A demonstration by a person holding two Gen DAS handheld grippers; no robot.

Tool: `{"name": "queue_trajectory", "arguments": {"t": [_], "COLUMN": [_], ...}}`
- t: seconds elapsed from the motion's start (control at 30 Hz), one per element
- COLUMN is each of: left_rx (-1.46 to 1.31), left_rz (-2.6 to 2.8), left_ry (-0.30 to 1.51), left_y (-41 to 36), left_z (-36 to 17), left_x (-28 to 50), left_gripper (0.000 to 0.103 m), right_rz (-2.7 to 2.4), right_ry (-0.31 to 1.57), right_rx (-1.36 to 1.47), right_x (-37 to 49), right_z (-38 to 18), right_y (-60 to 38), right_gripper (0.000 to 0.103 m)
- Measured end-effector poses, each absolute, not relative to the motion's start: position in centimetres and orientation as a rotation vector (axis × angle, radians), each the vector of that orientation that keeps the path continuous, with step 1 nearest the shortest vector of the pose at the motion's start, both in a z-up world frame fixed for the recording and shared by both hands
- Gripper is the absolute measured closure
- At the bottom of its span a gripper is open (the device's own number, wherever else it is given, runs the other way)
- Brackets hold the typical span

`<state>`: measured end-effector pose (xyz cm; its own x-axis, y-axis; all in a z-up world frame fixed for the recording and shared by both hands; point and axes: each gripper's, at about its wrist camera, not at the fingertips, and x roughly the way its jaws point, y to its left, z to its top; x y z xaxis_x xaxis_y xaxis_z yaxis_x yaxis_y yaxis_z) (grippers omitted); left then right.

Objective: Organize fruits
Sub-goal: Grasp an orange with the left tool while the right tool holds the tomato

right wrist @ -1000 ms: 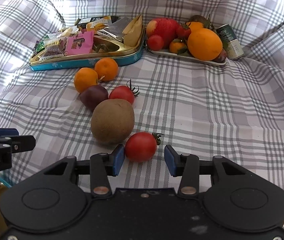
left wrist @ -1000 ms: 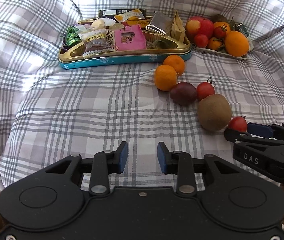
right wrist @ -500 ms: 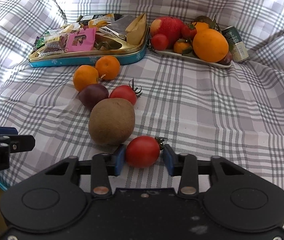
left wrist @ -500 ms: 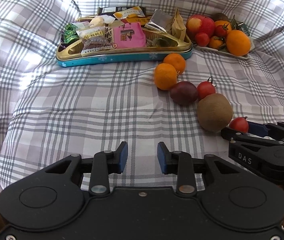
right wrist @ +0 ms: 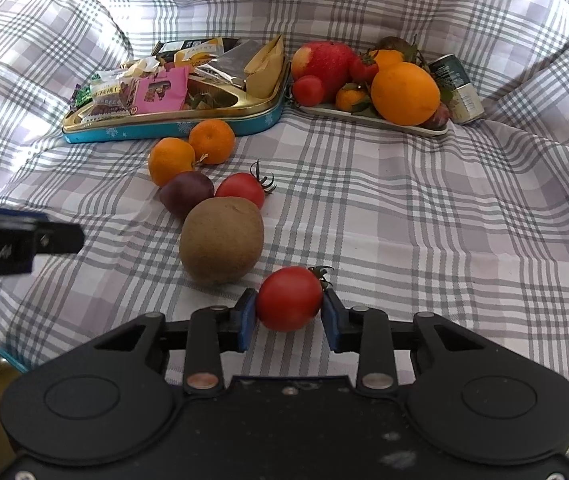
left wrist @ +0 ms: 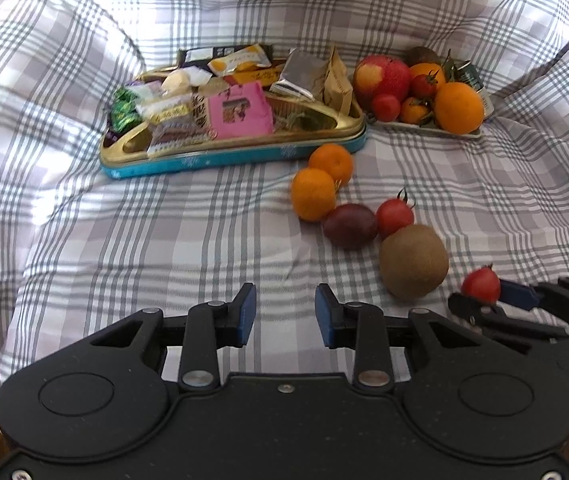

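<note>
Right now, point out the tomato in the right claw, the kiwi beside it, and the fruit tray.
tomato (right wrist: 289, 299): right wrist view, middle of its red skin.
kiwi (right wrist: 221, 240): right wrist view, centre of its brown body.
fruit tray (right wrist: 368, 119): right wrist view, bare front rim.

Snack tin at rear left on the checked cloth, packets heaped in it. Fruit tray just right of the tin, piled with fruit; can on its side at the tray's right end. Before the tin, two mandarins side by side, touching. Nearer, plum left and stemmed tomato right, both against the kiwi in front of them. Small tomato just right of and before the kiwi, between the right gripper pads. Left gripper left of the kiwi, nothing between its pads.
</note>
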<state>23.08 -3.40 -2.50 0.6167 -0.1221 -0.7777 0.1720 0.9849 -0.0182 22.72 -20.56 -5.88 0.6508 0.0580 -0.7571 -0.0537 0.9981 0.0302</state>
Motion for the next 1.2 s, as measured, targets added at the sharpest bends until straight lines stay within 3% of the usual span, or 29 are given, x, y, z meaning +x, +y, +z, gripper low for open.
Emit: {"name": "queue_trajectory", "arguments": {"t": [0.53, 1.2], "left_rx": [0.083, 0.123], "left_rz": [-0.242, -0.173], "left_ry": [0.813, 0.801], "left_y": [-6.1, -7.1], "left_z": [-1.7, -4.5], "left_x": [28.7, 32.5], "left_gripper": [0.061, 0.061], "right_rz": [0.074, 0.079], "right_ry": [0.849, 0.891], "right_rx": [0.054, 0.098], "right_x": [22.5, 24.0], "right_z": [-5.5, -6.9], "right_y": [-21.2, -21.8], "right_gripper": [0.068, 0.068]}}
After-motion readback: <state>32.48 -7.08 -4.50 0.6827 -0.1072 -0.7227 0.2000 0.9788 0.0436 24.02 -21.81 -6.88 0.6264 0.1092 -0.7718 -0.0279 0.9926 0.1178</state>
